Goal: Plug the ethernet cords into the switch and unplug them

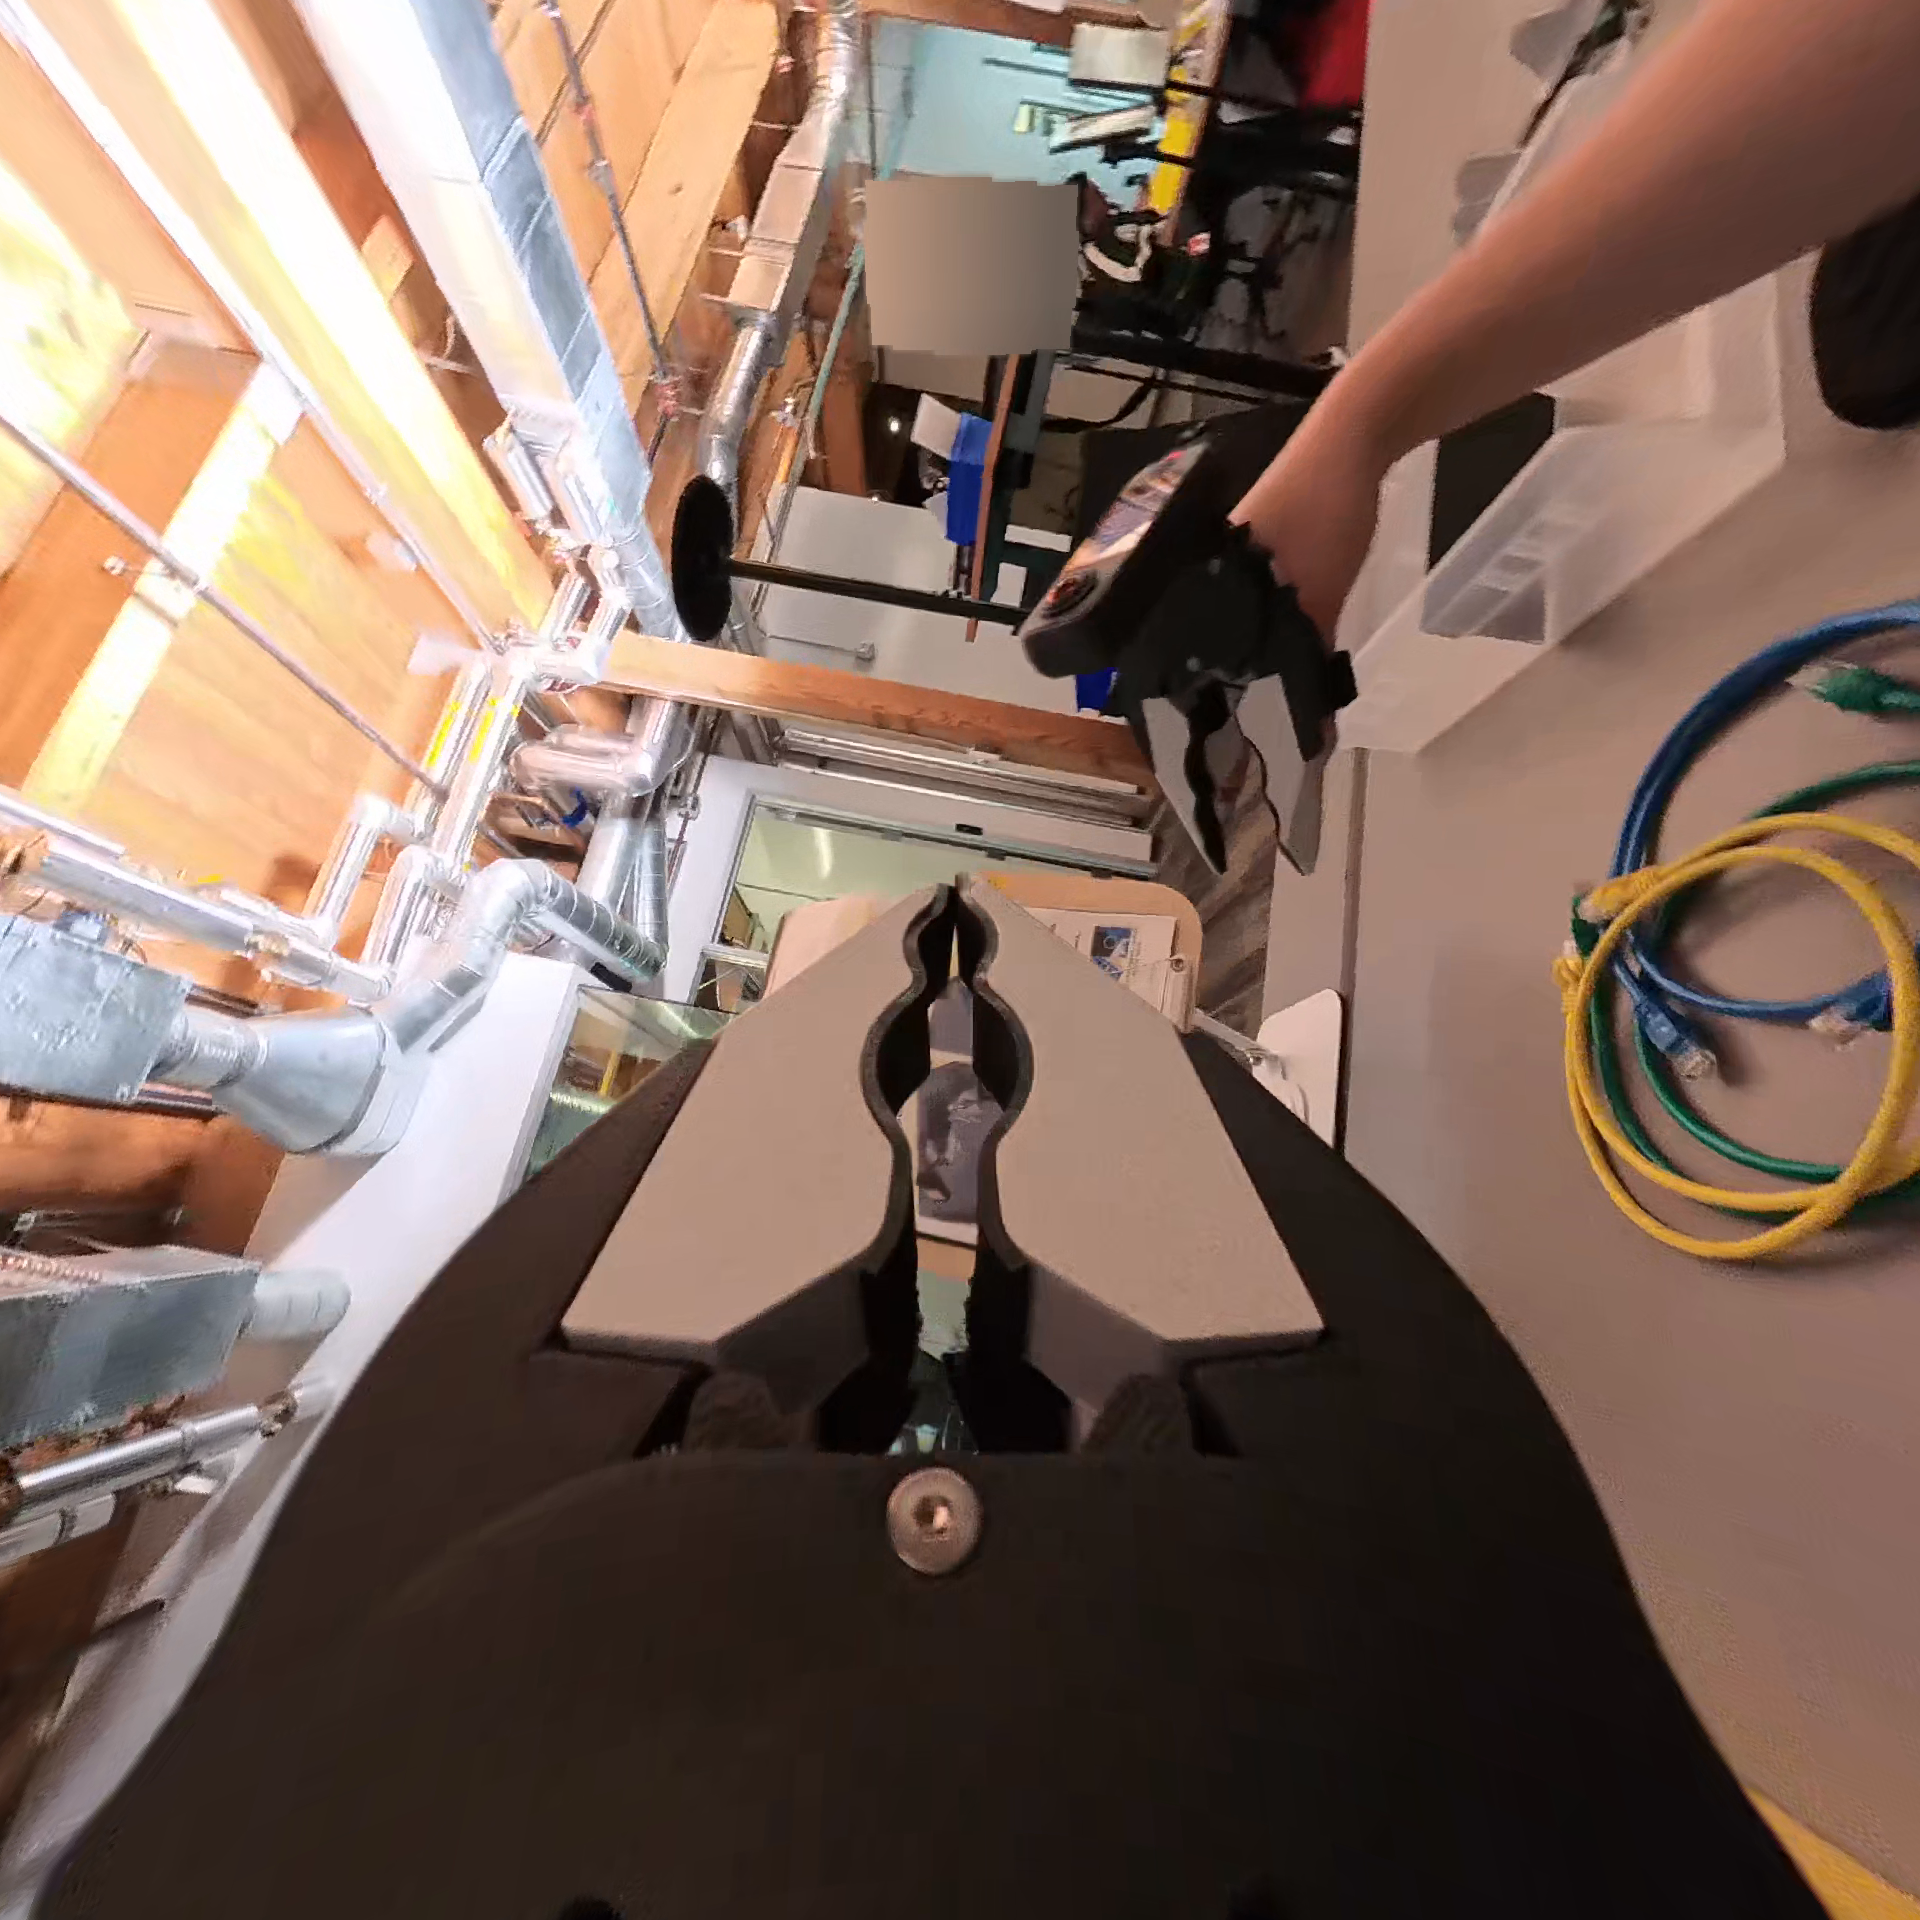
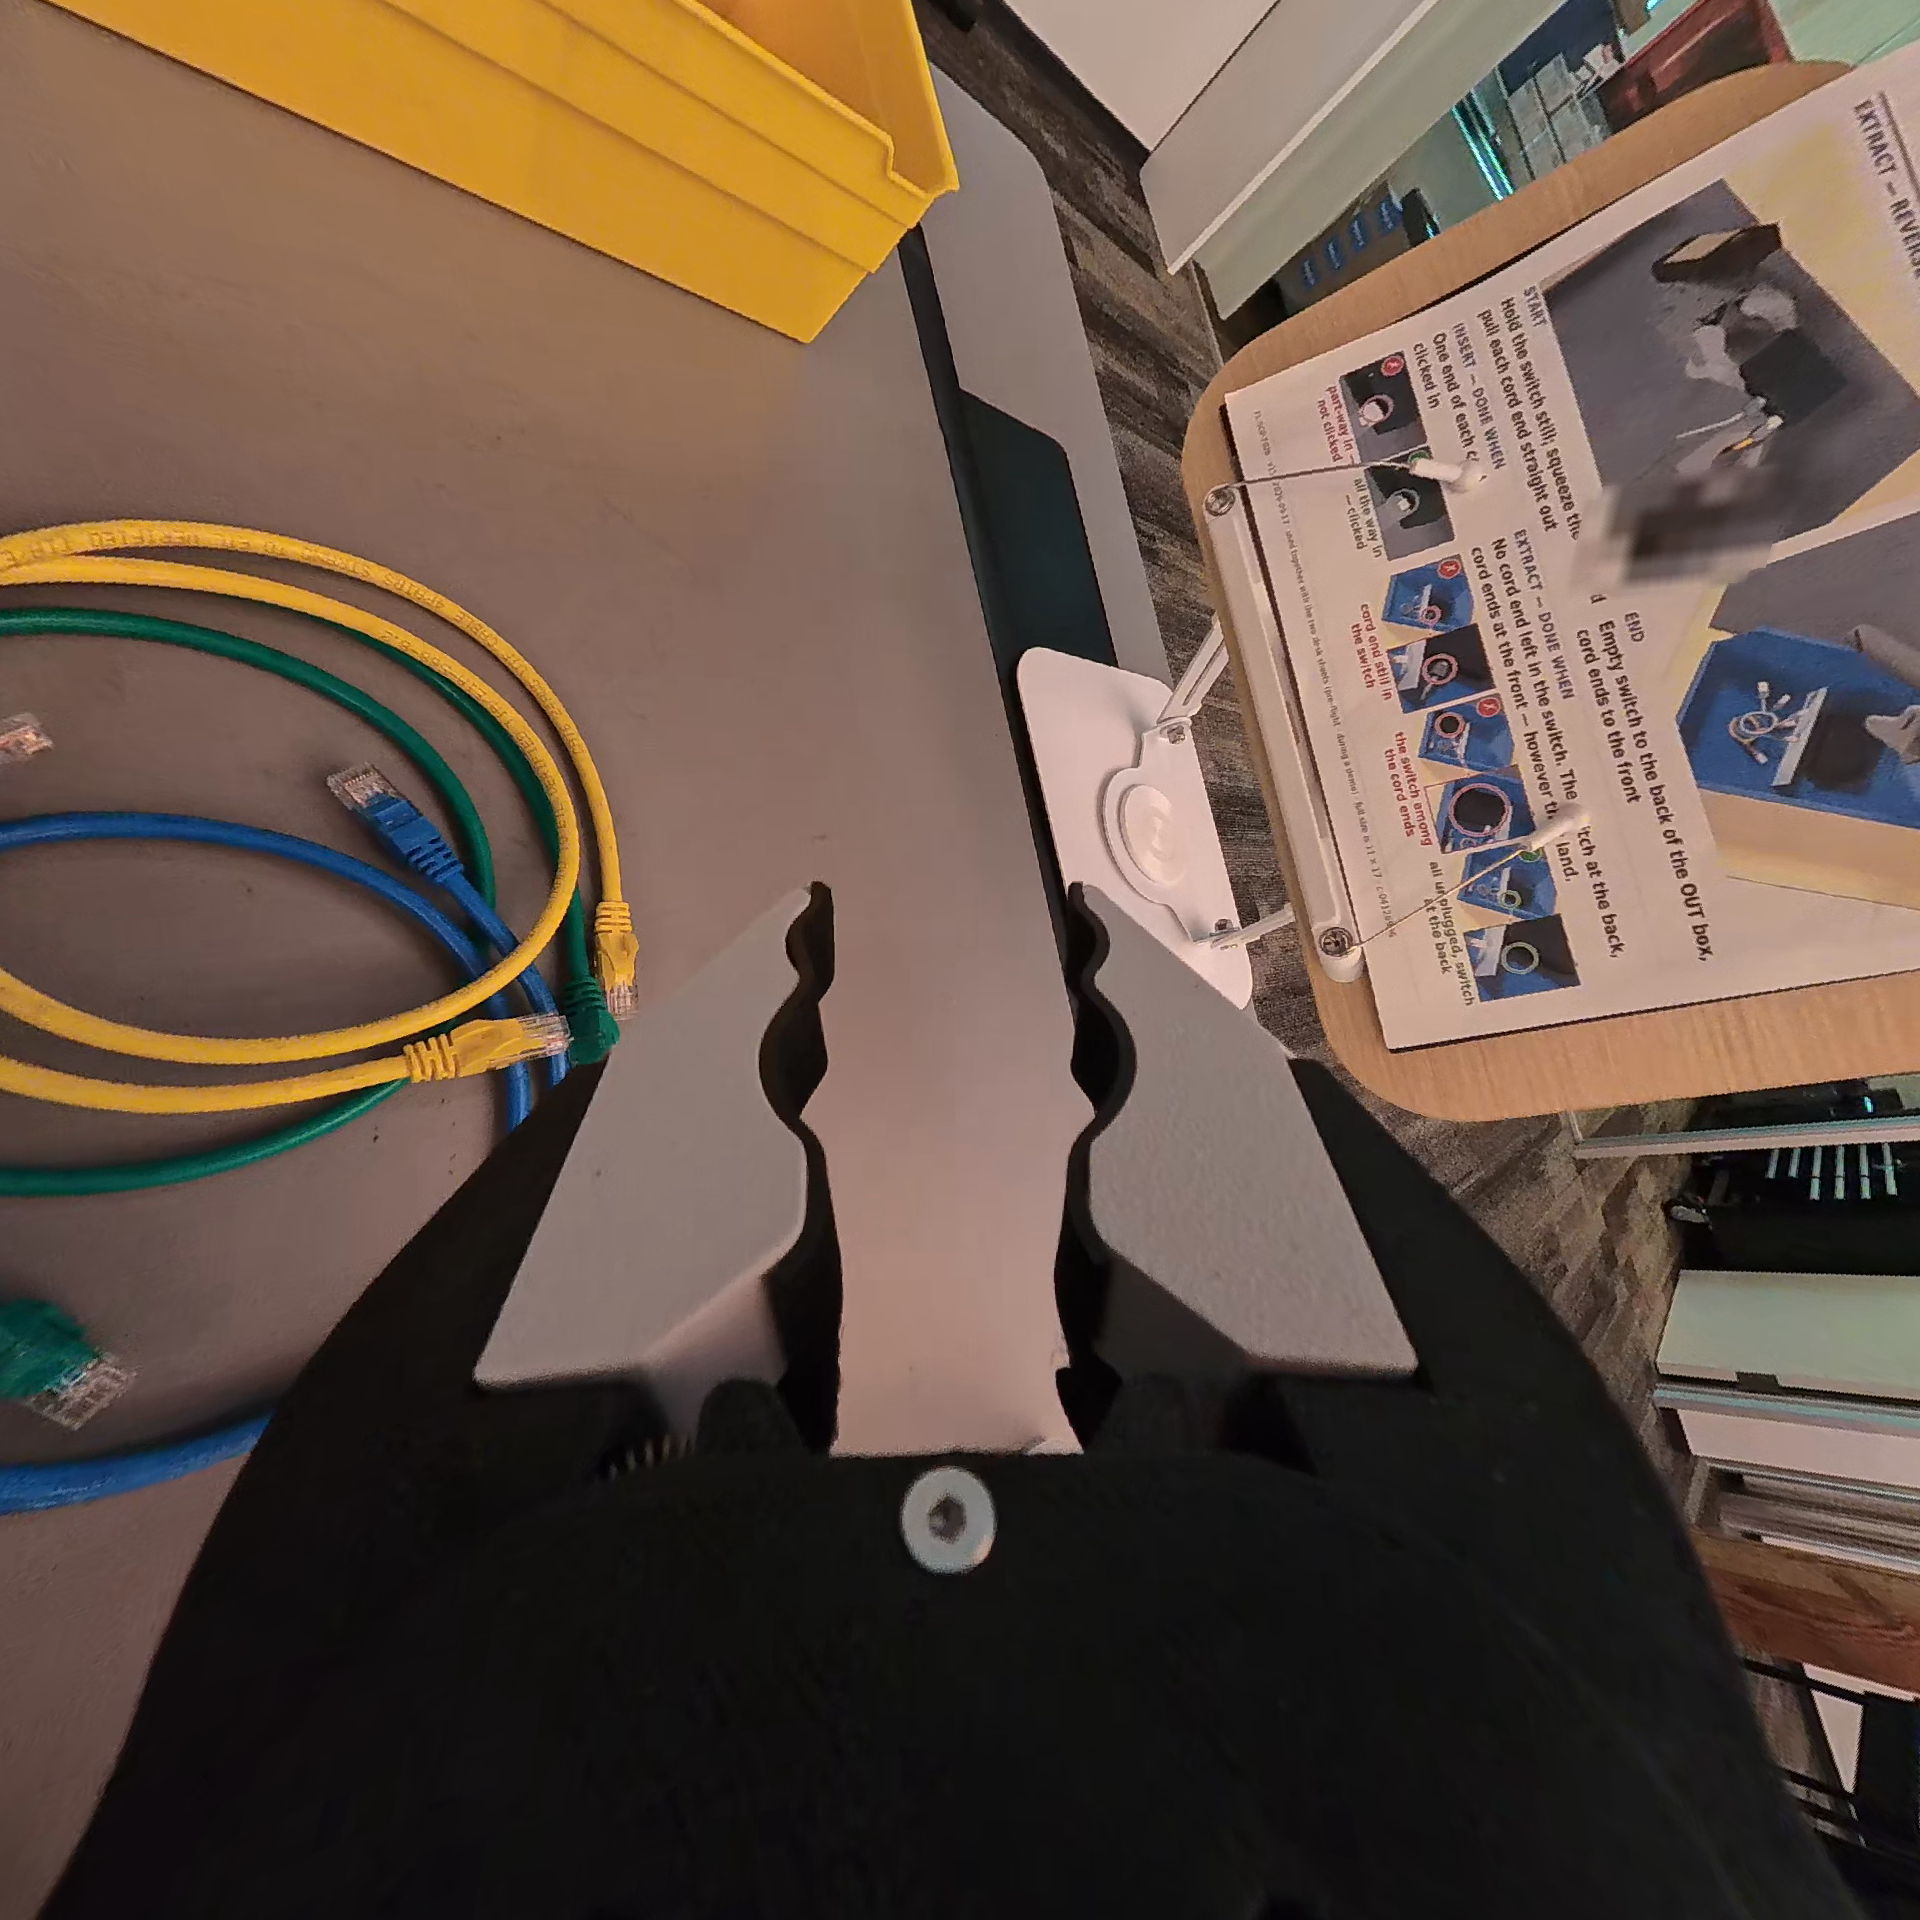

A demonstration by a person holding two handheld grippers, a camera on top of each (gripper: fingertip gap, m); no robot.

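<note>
- Left grey-fingered black gripper (image 1: 954, 904): clenched, tips meeting, nothing gripped, raised off table.
- Right grey-fingered black gripper (image 2: 948, 904): jaws spread wide, nothing held, above grey tabletop (image 2: 416, 416).
- Coiled yellow, green & blue ethernet cords (image 2: 499, 727): laid flat on tabletop beside right gripper; plugs seen pointing various ways.

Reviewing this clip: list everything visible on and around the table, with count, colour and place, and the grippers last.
Ethernet cords: three, yellow, green, blue, coiled loose together on the table, all ends unplugged.
Table: one, grey.
Bin: one, yellow, on the table beyond the cords.
Instruction sheet: one, white, on a wooden board beside the table.
Clear container: one, on the table.
Switch: not identifiable.
Left gripper: shut, empty.
Right gripper: open, empty.
</note>
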